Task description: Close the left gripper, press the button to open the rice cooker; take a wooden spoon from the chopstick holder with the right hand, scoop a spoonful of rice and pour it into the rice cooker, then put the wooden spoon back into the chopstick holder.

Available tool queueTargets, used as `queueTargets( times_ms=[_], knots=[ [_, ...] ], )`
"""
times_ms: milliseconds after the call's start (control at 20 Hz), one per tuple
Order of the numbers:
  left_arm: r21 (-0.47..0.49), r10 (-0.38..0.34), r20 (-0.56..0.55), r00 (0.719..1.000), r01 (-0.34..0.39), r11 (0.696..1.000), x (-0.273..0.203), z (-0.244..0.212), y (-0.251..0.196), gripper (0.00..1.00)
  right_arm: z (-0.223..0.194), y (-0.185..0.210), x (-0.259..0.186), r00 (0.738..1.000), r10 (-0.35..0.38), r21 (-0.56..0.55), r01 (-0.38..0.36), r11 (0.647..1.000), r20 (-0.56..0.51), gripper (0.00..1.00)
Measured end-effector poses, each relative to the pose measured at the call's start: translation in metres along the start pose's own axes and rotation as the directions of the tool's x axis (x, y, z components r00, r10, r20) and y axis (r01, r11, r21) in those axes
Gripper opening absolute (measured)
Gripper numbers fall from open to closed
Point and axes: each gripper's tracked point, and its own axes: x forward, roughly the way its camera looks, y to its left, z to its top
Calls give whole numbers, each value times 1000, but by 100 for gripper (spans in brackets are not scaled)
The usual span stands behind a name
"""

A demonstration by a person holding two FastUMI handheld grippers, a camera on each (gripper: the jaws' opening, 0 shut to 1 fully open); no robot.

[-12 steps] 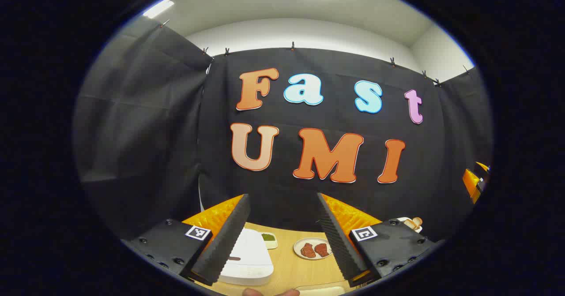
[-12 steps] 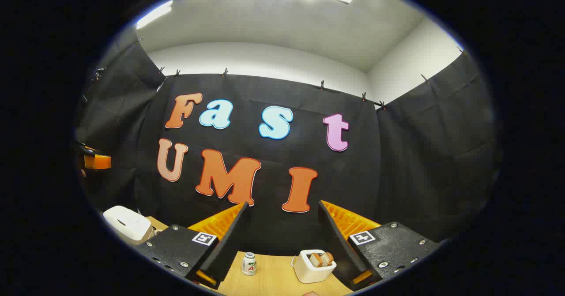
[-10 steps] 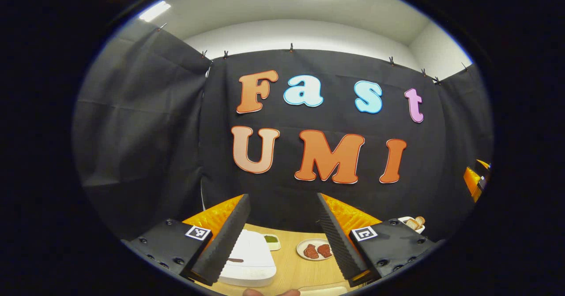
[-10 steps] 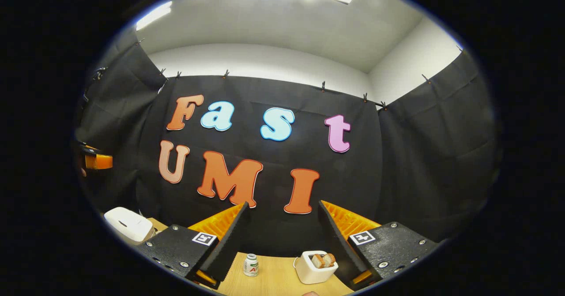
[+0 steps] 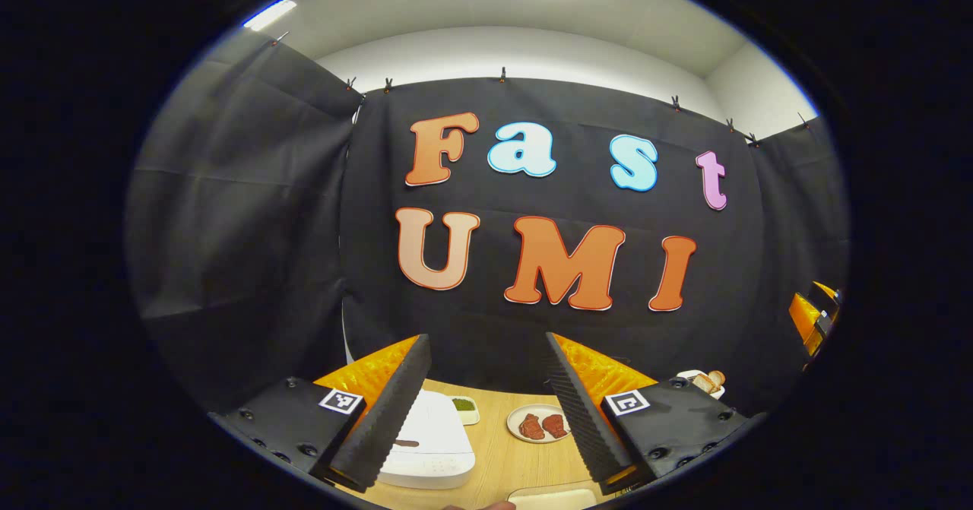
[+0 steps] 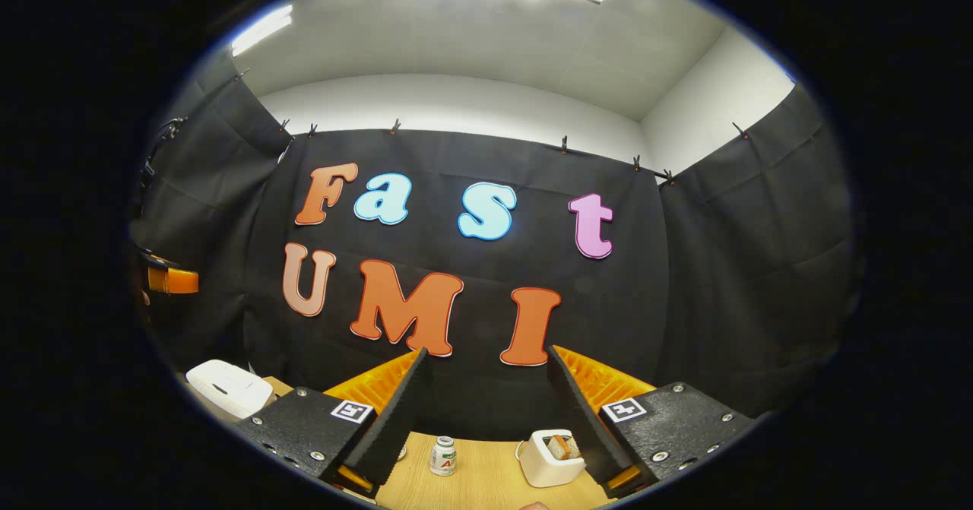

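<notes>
1. Left gripper view first: I see my left gripper (image 5: 486,403) with its jaws standing wide apart, holding nothing, two ridged fingers (image 5: 384,419) raised above the counter (image 5: 505,457).
2. One rice cooker (image 5: 427,449) sits on the counter between and below those fingers, partly hidden behind the left one. It is a smooth white box with rounded corners, its lid down, with a small dark mark on top.
3. Just beyond the cooker I count one small pale square dish (image 5: 464,408) with something green in it.
4. To its right is one round white plate (image 5: 538,424) carrying two reddish-brown pieces that look like meat.
5. One pale flat tray (image 5: 551,497) shows at the bottom edge; I cannot tell what it holds.
6. At the far right I see the other gripper (image 5: 813,316), well apart from mine.
7. In the right gripper view, my right gripper (image 6: 486,419) also has its jaws apart and empty.
8. Between its fingers stands one small white bottle (image 6: 443,456) with a cap and a label, upright on the wood-grain counter.
9. Beside it is one white toaster (image 6: 549,458), rounded, with two slices of bread (image 6: 564,445) standing in its top; the right finger overlaps its edge.
10. From this side the rice cooker appears at far left, well apart from the bottle.
11. I cannot make out the chopstick holder or the wooden spoon.
</notes>
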Motion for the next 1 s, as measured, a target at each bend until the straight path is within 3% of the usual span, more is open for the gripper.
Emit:
queueTargets(
  times_ms=[350, 750, 850, 1000],
  knots=[
    [-1, 30, -4, 1000, -30, 1000, -3, 5, 28, 100, -3, 0, -3, 1000, 2, -8, -2, 1000, -14, 94],
    [-21, 78, -81, 994, -80, 997, -1, -4, 70, 100, -5, -3, -7, 999, -10, -19, 10, 1000, -34, 94],
    [-4, 101, -126, 987, -102, 995, -1, -16, 80, 92, -5, 1, -10, 999, -4, -16, 4, 1000, -43, 94],
    [14, 129, -201, 971, -129, 992, 5, -39, 92, 58, -9, -1, -12, 999, -10, -36, 8, 999, -52, 94]
  ],
)
